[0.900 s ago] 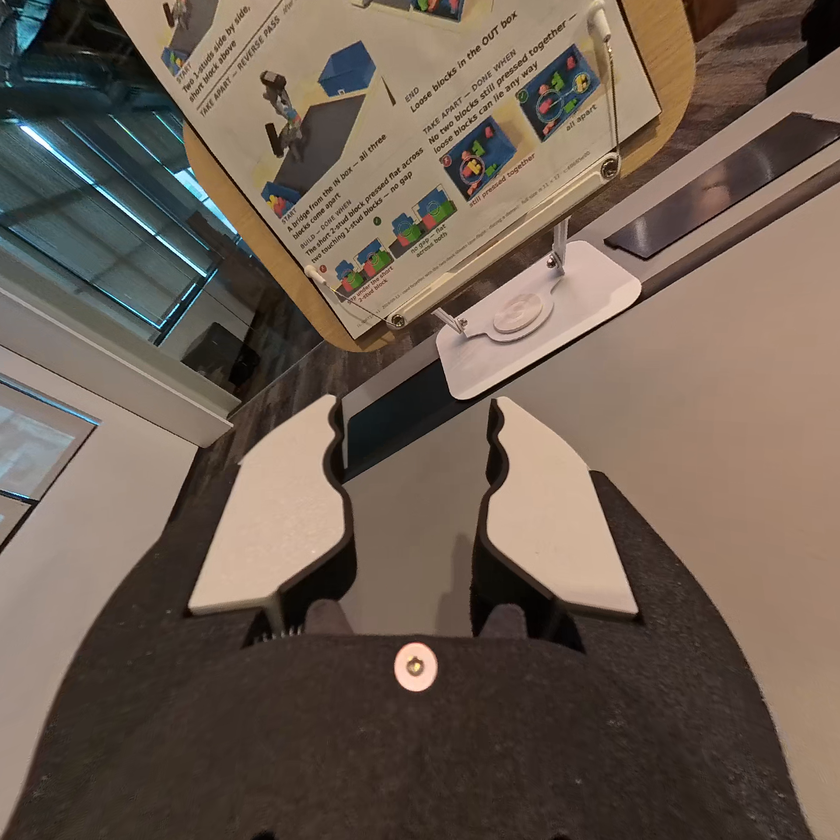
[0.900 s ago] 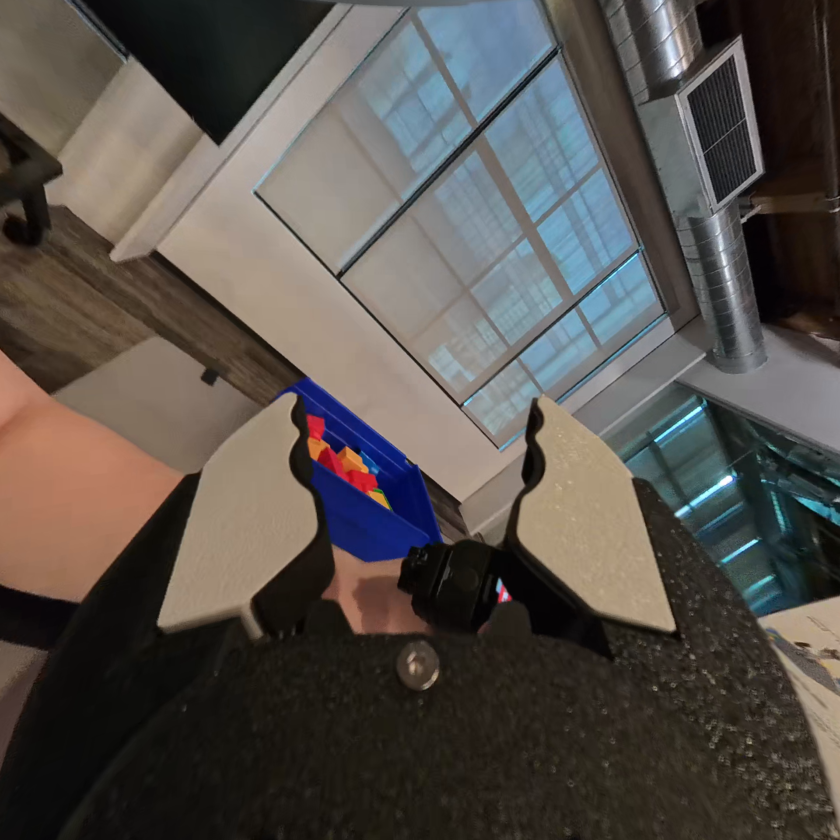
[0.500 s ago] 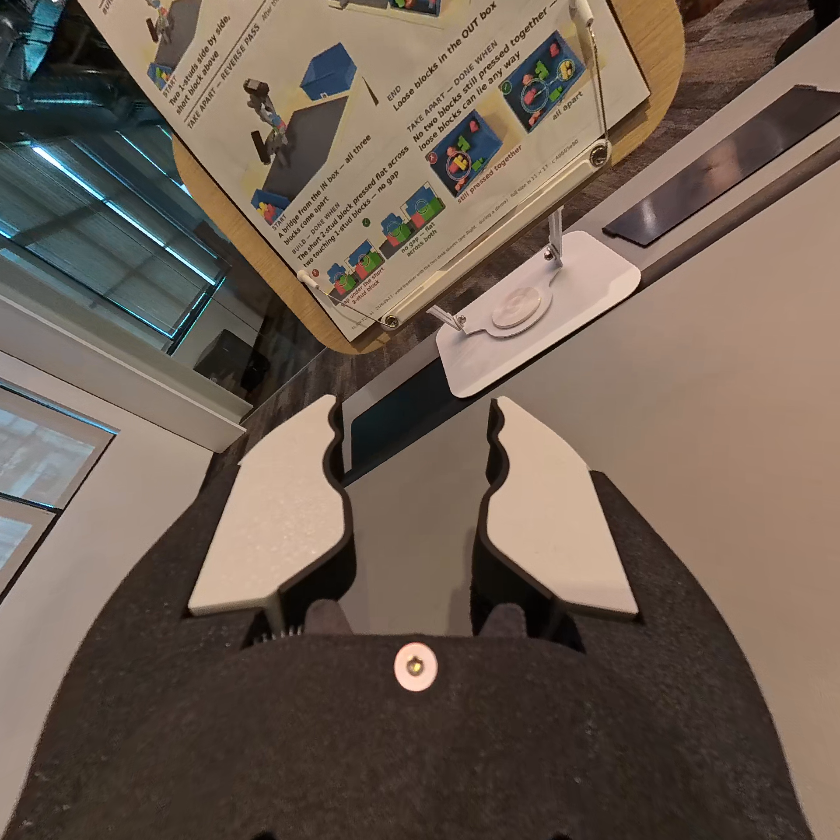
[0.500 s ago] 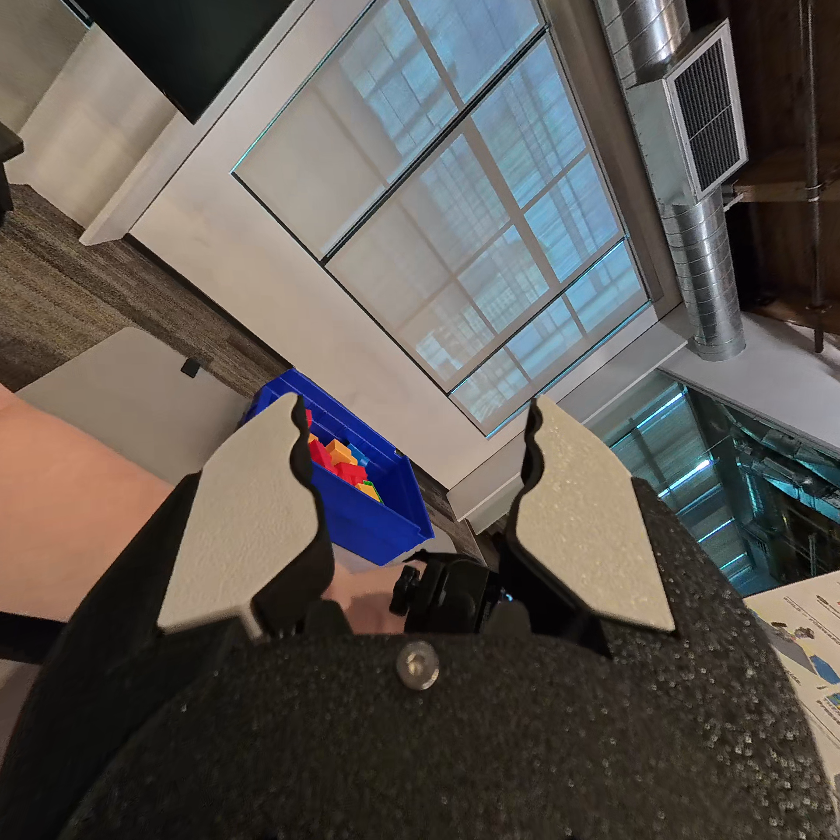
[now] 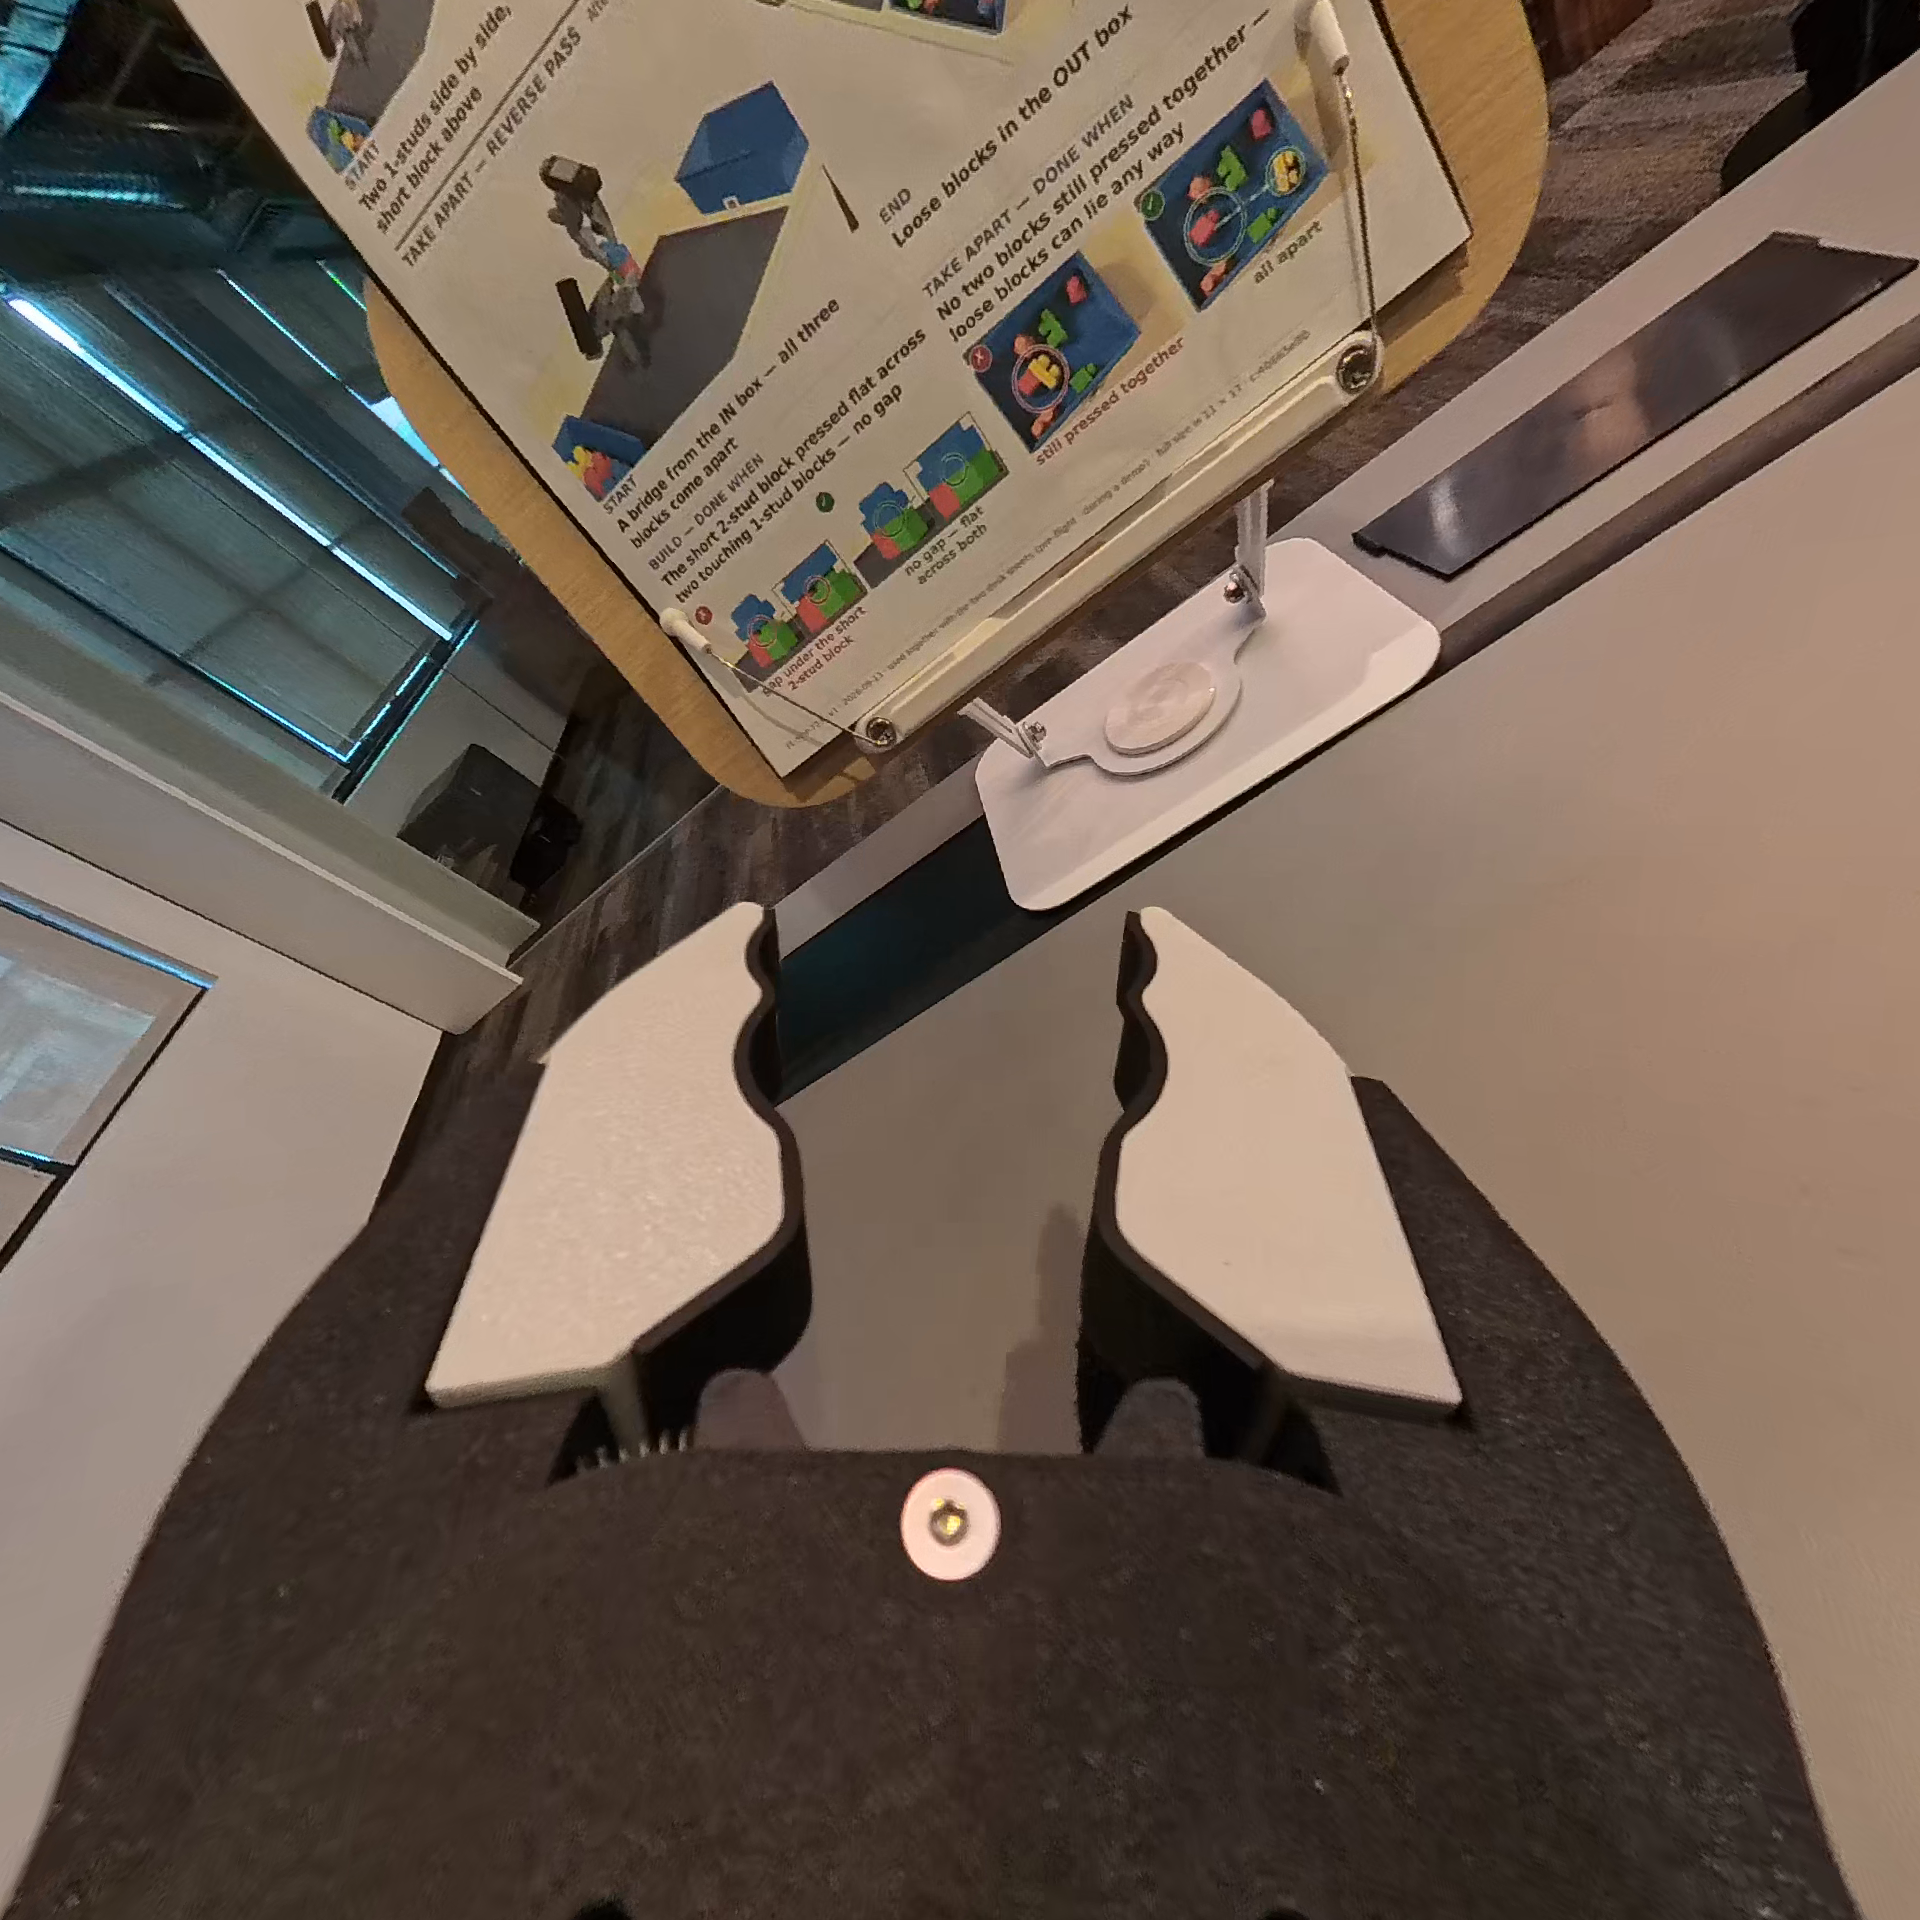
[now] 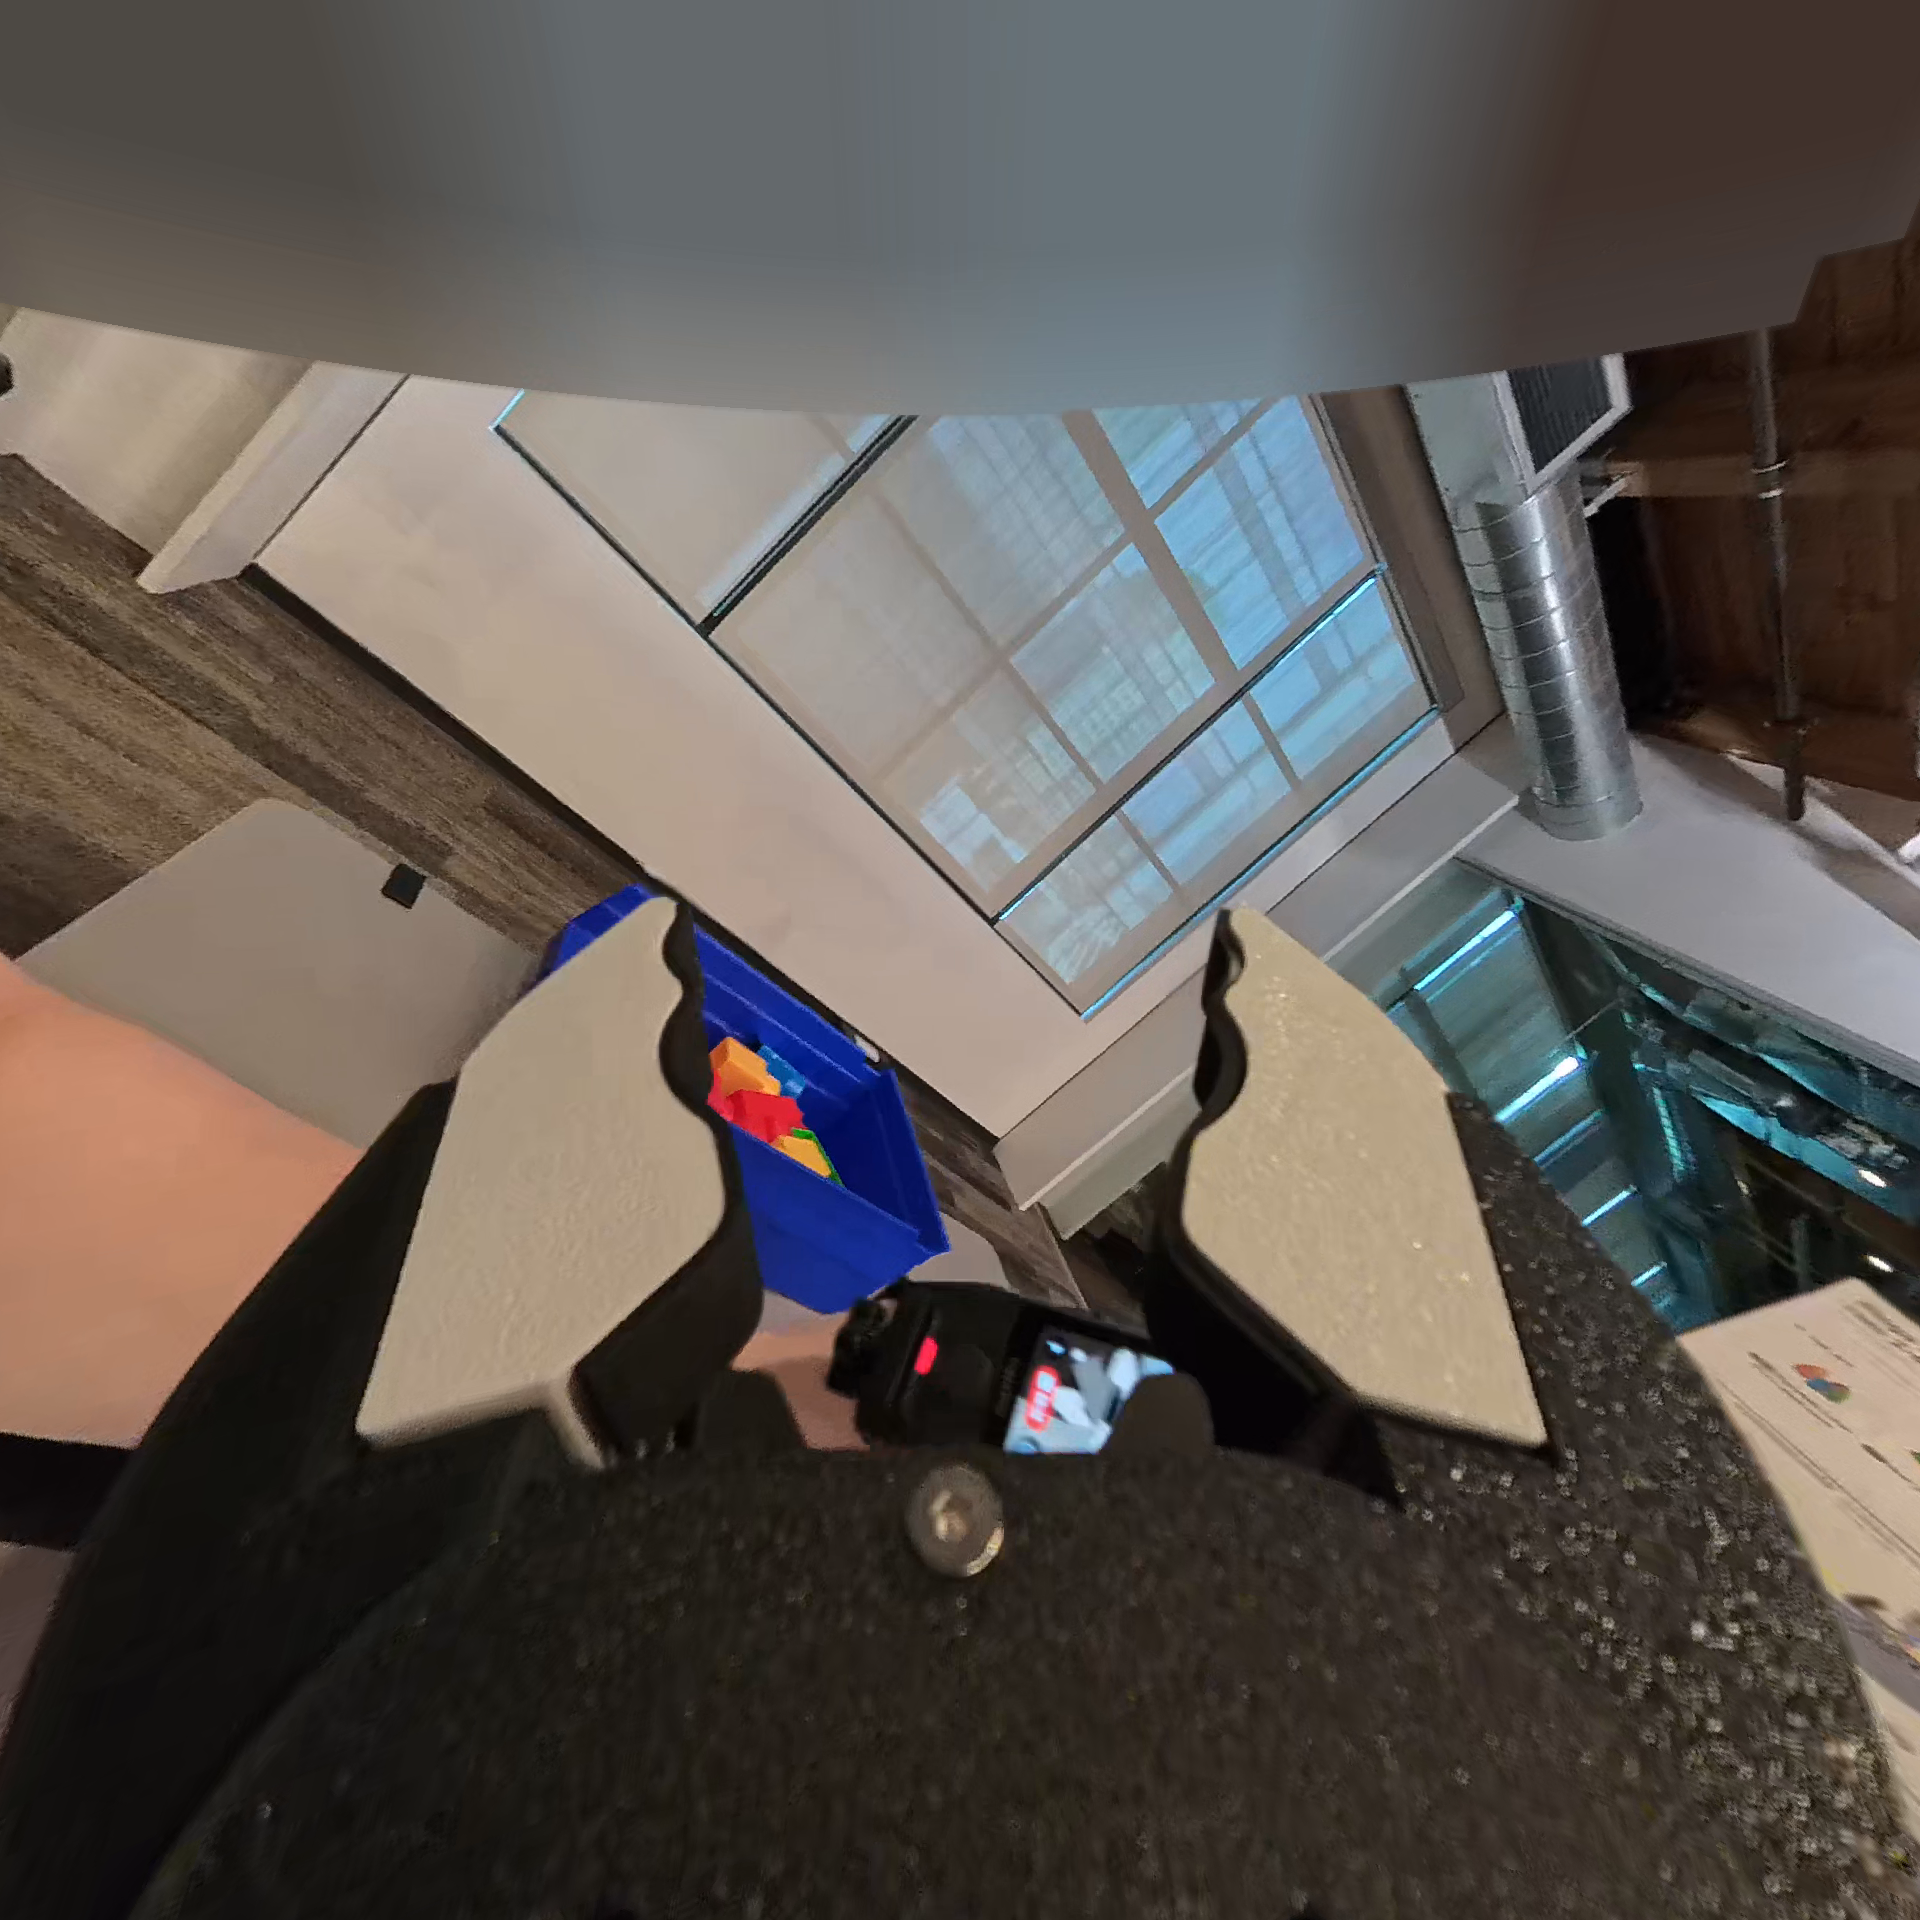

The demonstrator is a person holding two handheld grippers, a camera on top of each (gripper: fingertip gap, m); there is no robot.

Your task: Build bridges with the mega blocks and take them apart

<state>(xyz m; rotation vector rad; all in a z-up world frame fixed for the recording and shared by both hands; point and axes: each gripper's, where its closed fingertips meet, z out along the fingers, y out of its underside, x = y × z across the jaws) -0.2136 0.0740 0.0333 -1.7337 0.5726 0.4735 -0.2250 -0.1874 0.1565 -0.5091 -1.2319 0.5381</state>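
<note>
Left tool (image 5: 945, 977) & right tool (image 6: 951, 977): both spread wide, nothing held, touching nothing.

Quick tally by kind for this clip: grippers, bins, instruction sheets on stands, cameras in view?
Grippers: 2, left gripper and right gripper, both open and empty
Blue bin of mixed blocks, too piled to count: 1
Instruction sheet on a white stand: 1
Black camera: 1
Total: 5
</note>
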